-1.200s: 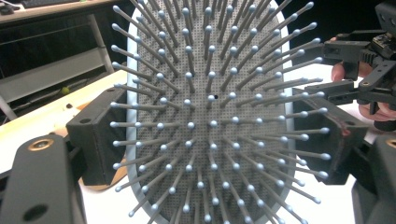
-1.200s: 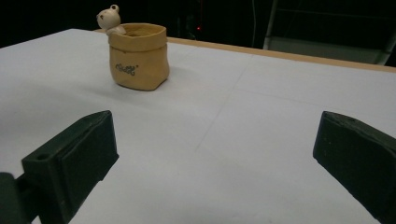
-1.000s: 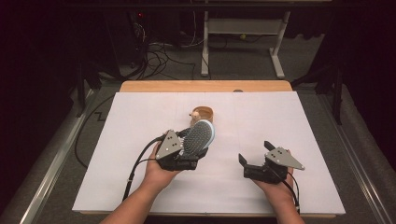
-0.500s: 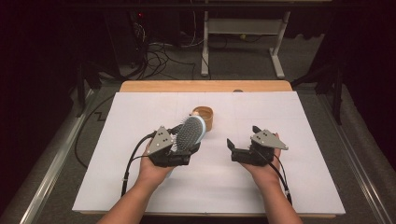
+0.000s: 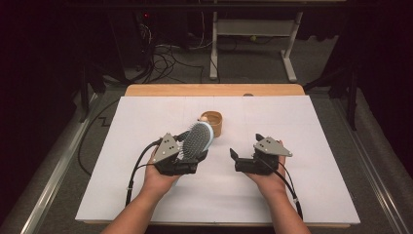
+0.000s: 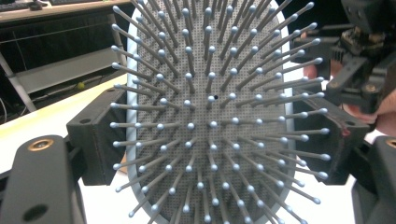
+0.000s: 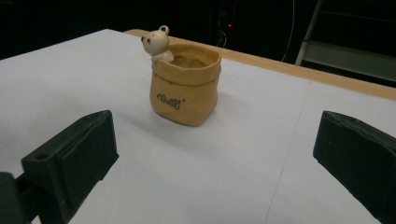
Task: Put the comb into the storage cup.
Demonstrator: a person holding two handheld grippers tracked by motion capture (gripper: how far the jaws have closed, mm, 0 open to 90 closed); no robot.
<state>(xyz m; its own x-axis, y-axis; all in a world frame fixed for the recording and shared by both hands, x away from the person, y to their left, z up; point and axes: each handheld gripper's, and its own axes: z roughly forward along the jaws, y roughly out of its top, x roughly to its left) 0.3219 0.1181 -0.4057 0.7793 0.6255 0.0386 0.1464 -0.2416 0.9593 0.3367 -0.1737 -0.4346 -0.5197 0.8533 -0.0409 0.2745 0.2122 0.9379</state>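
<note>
A grey-bristled hairbrush with a pale blue rim (image 5: 197, 140) is held off the table, bristles up, by my left gripper (image 5: 191, 157), which is shut on it. In the left gripper view the brush head (image 6: 210, 116) faces the camera between the two black jaws. Just beyond the brush stands a small tan sack-shaped pot (image 5: 213, 123) with a little bear at its rim. My right gripper (image 5: 243, 148) hovers to the right of the brush, open and holding nothing. Its view looks straight at the pot (image 7: 184, 86), which stands ahead between the wide-apart jaws.
A white sheet (image 5: 311, 126) covers the table, with a wooden strip (image 5: 214, 90) along the far edge. Beyond it are floor cables (image 5: 165, 53) and a desk frame (image 5: 253, 29). The right hand's gripper (image 6: 366, 56) shows at the top right of the left gripper view.
Both hands have moved forward, away from the person. The right gripper has come left toward the pot. The brush stays in the left gripper and now sits nearer the pot.
</note>
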